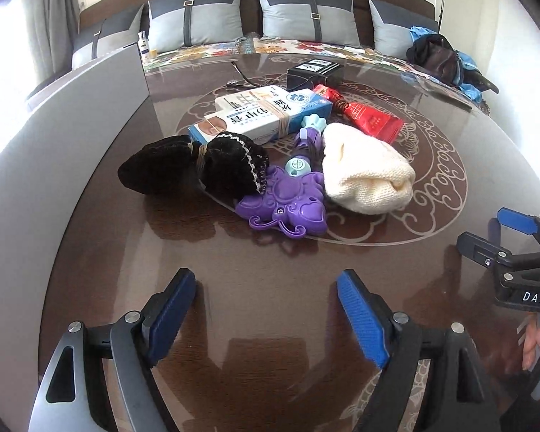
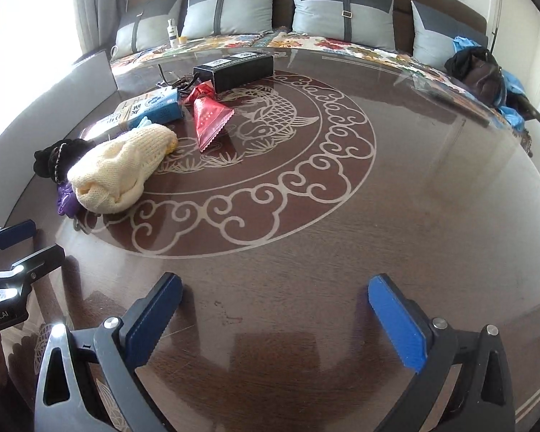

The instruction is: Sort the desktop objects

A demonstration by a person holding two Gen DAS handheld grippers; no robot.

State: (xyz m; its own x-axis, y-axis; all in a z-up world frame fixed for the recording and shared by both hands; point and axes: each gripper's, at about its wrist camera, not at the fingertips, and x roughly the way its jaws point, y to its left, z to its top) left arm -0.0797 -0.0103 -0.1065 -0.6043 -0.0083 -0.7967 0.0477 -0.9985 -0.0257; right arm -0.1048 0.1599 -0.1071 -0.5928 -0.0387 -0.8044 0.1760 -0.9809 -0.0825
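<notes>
Desktop objects: a loose heap lies on the brown table (image 1: 270,306), all of it taken here relative to the cream knitted hat (image 1: 365,172).
Purple toy: a plastic toy (image 1: 284,198) lies touching the hat on its window side, partly tucked under the black velvet pouch (image 1: 198,165).
Boxes: the blue-and-white carton bundle (image 1: 266,113) lies just behind the hat; a black box (image 1: 315,72) stands farther behind, toward the sofa.
Red packet: a red foil packet (image 1: 369,115) lies beside the hat on the far side, near the carton's end.
Progress: nothing looks sorted yet, judging from how things lie; every item is jumbled in one pile, and no separate group or container shows. The whole sort appears left to do.
Left gripper: the left gripper (image 1: 266,302) hangs over bare table on the near side of the hat, its jaws spread wide with nothing between them.
Right gripper: the right gripper (image 2: 275,306) also stands wide apart and empty, over bare table well apart from the hat.
Left wrist view only: the purple toy nearly whole, the pouch's beaded trim, the carton's rubber bands.
Right wrist view only: the fish inlay (image 2: 270,115) in the table's middle, the broad bare tabletop beyond the hat, and the black box seen lengthwise.
</notes>
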